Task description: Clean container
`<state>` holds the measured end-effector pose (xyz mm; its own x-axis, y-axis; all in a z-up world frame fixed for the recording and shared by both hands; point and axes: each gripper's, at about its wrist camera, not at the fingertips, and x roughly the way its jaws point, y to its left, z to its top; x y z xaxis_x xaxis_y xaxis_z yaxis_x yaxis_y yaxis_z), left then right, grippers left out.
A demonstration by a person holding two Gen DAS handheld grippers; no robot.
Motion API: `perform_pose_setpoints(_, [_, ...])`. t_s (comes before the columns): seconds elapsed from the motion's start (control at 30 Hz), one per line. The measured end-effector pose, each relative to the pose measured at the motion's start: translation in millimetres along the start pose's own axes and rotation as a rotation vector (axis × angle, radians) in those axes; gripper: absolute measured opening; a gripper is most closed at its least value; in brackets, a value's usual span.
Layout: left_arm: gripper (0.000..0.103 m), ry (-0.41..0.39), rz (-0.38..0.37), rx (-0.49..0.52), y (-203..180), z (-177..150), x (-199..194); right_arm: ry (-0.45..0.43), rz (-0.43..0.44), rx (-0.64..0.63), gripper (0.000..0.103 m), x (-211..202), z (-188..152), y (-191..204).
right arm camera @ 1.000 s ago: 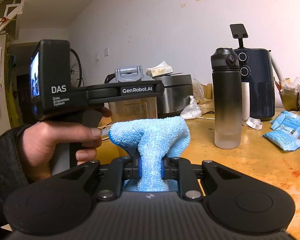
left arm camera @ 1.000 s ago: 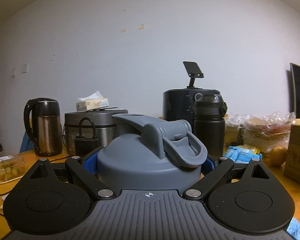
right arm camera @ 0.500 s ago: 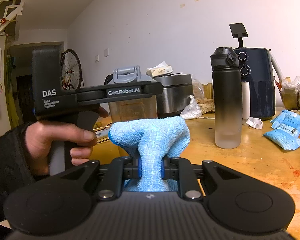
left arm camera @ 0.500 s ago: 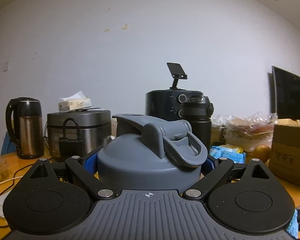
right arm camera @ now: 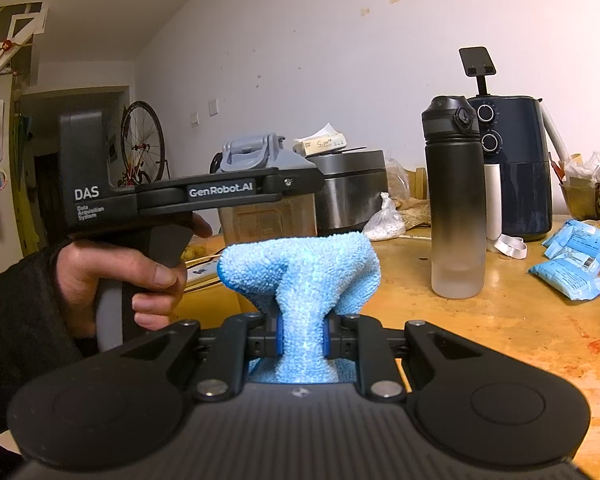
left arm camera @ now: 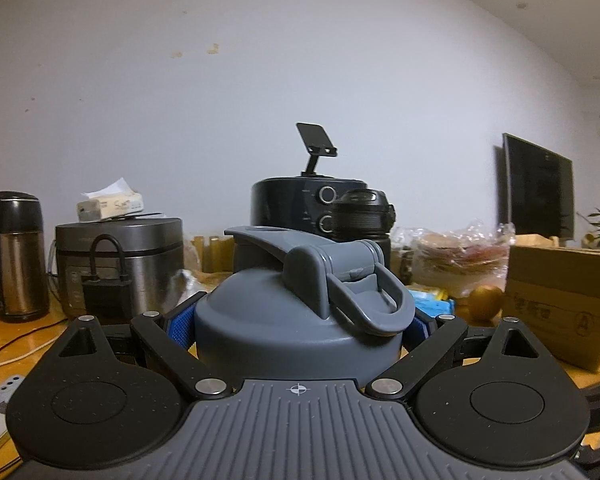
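My left hand-held gripper (left arm camera: 298, 326): blue-padded fingers pressed against both sides of the container (left arm camera: 296, 308), clamping it just under its grey lid. The lid's carry loop hangs forward toward the camera; the flip spout cover stands open behind it. In the right wrist view the same container (right arm camera: 266, 196) shows a clear, amber-tinted body, held upright above the surface, with my left hand (right arm camera: 120, 272) wrapped around the gripper's grip.

My right hand-held gripper (right arm camera: 300, 338): fingers drawn close together, pinching a light blue microfibre cloth (right arm camera: 300, 276). The cloth bunches above the fingers into a rounded pad. It sits near the container but apart from it.

Wooden surface (right arm camera: 480, 328), items behind and beside:
- Black-to-clear gradient water bottle (right arm camera: 454, 200), upright, right of the cloth.
- Dark blue air fryer (right arm camera: 516, 172) with two dials, just behind the bottle; a black phone stand (right arm camera: 478, 66) rises above it.
- Steel rice cooker (left arm camera: 118, 256), a tissue box (left arm camera: 110, 204) on its lid.
- Electric kettle (left arm camera: 14, 256), far left in the left wrist view.
- Blue snack packets (right arm camera: 570, 258), right edge.
- Cardboard box (left arm camera: 562, 300) and a monitor (left arm camera: 536, 186), right side of the left wrist view.
- Bicycle wheel (right arm camera: 142, 144) against the far wall.
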<state>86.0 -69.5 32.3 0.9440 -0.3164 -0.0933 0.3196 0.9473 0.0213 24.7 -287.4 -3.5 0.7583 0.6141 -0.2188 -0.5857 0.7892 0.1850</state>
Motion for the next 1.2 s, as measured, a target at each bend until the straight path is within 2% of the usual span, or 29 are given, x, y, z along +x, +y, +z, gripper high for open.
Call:
perform_pose_setpoints(0.57, [0.095, 0.015, -0.19, 0.018, 22.0, -0.5, 3.8, 0.003, 0.01, -0.002, 0.015, 2.6, 1.3, 0.4])
perform_pose_setpoints(0.87, [0.095, 0.01, -0.346, 0.029, 38.7, -3.1, 7.1, 0.006, 0.02, -0.002, 0.015, 4.7, 0.2, 0.7])
perform_pose_setpoints(1.2, [0.095, 0.016, -0.448, 0.04, 47.8, -5.0, 9.9, 0.01, 0.039, -0.008, 0.015, 9.6, 1.0, 1.7])
